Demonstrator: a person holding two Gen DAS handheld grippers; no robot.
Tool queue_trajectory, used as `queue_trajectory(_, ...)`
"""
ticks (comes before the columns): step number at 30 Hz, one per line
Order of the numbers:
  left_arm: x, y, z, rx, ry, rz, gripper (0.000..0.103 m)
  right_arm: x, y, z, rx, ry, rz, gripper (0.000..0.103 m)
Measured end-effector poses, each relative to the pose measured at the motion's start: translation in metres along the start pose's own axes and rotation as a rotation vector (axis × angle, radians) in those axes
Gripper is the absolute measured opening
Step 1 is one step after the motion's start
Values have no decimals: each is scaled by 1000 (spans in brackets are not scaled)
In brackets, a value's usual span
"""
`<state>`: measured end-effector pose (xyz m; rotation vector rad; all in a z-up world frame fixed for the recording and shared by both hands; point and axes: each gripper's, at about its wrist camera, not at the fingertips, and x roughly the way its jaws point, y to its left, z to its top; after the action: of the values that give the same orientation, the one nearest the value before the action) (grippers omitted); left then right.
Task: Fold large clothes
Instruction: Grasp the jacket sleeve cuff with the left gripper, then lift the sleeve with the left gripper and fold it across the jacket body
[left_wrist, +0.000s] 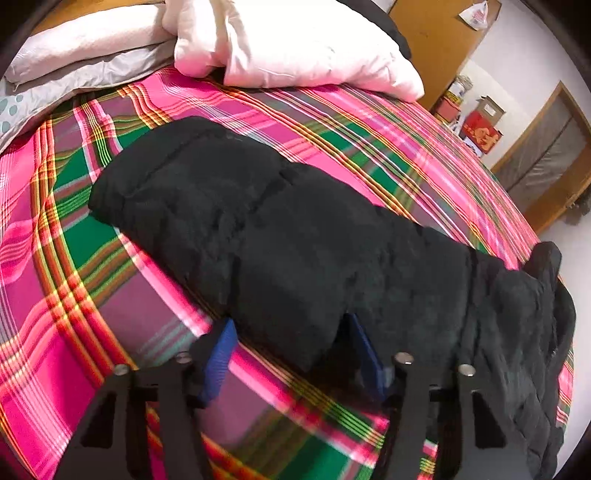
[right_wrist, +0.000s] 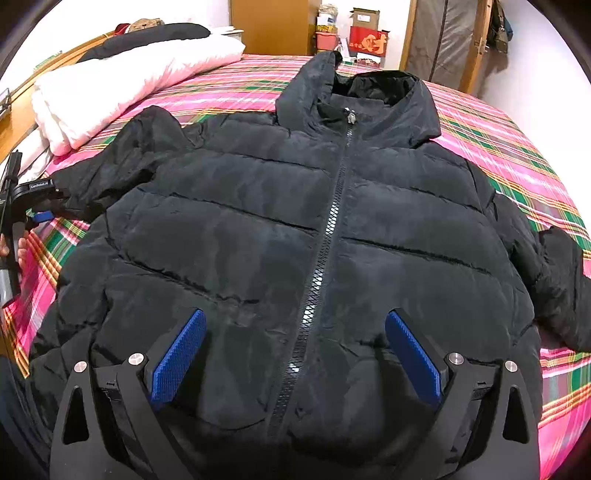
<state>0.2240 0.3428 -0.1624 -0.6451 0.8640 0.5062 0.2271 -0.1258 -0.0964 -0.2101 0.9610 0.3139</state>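
- Left side first: my left claw (left_wrist: 291, 347) is down at the cuff end of the black puffer jacket's (right_wrist: 295, 229) sleeve (left_wrist: 236, 221). That sleeve tip sits between the blue pads (left_wrist: 221, 362), jaws partly spread; I can't tell whether the pads are pressing it yet.
- The sleeve's long axis runs away from the left claw, up the plaid bedsheet (left_wrist: 74, 258) toward the white pillows (left_wrist: 295, 40) at the bed's head edge.
- Middle: the jacket lies flat, front up and zipped, collar toward the far edge of the bed, zipper (right_wrist: 325, 236) running toward me.
- Right: my right claw (right_wrist: 295, 354) hangs wide open over the hem, straddling the zipper, holding nothing.
- The left claw is nearer that sleeve; I judge the sleeve gets folded inward across the chest.
- A red box (right_wrist: 367, 42) stands beyond the bed; contents not visible.
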Motion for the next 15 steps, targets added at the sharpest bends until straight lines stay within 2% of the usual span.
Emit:
queue_trajectory(2,3,-1,2,18,-16,10,48,2,-3,-1,5,3,-4,98)
queue_trajectory(7,-4,-10,5,73,-57,32,16,1,-9,-3,19,7,-10,98)
queue_trajectory(12,-33,-25,15,104,-106,-4,11,-5,-15,-7,34,0,-18,98)
queue_trajectory(15,-60,-45,20,143,-148,-56,11,-11,-22,-10,52,-8,-21,98)
